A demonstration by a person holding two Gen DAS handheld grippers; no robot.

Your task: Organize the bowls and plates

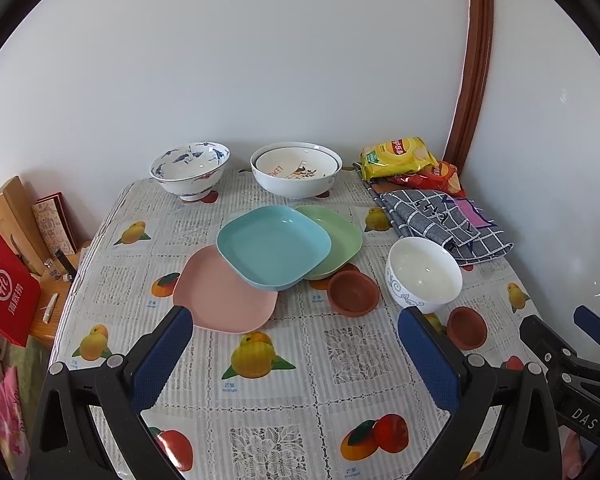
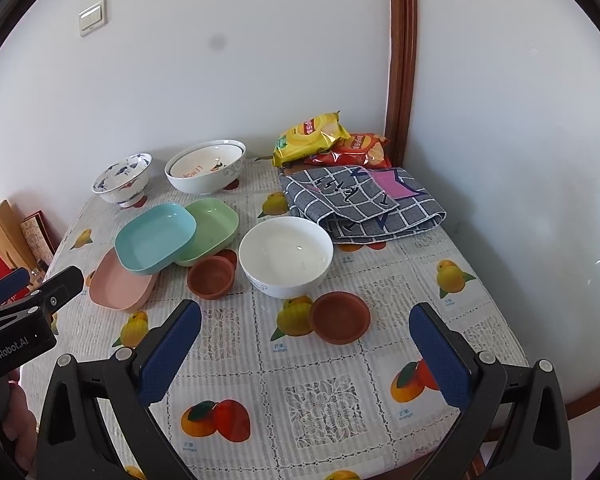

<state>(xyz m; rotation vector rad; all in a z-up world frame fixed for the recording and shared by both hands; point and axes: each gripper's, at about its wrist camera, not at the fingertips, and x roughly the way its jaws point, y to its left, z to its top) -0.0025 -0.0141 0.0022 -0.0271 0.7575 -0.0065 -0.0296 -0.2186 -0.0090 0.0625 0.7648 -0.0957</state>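
Above the fruit-print tablecloth [image 1: 284, 400] my left gripper [image 1: 292, 332] hangs with jaws wide apart, holding nothing; my right gripper [image 2: 304, 332] is likewise spread and empty; mid-table the blue plate [image 1: 274, 246] overlaps the pink plate [image 1: 224, 300] and green plate [image 1: 340, 240]; just right sit two brown saucers [image 1: 353, 292] and a white bowl [image 1: 423, 274]; a blue-patterned bowl [image 1: 190, 168] and nested lemon bowls [image 1: 296, 172] stand by the wall.

Glossy dishes on a lacy, printed tablecloth

We see glazed, shiny ceramic in the white bowl [image 2: 286, 256] and the blue-patterned bowl [image 1: 190, 170]; the teal plate [image 1: 274, 246] looks like smooth plastic, the small brown dishes [image 2: 340, 317] like matt clay. The checked towel [image 2: 364, 204] is soft cloth, the snack bags [image 1: 400, 156] shiny foil, the tablecloth [image 1: 340, 392] lace-textured.
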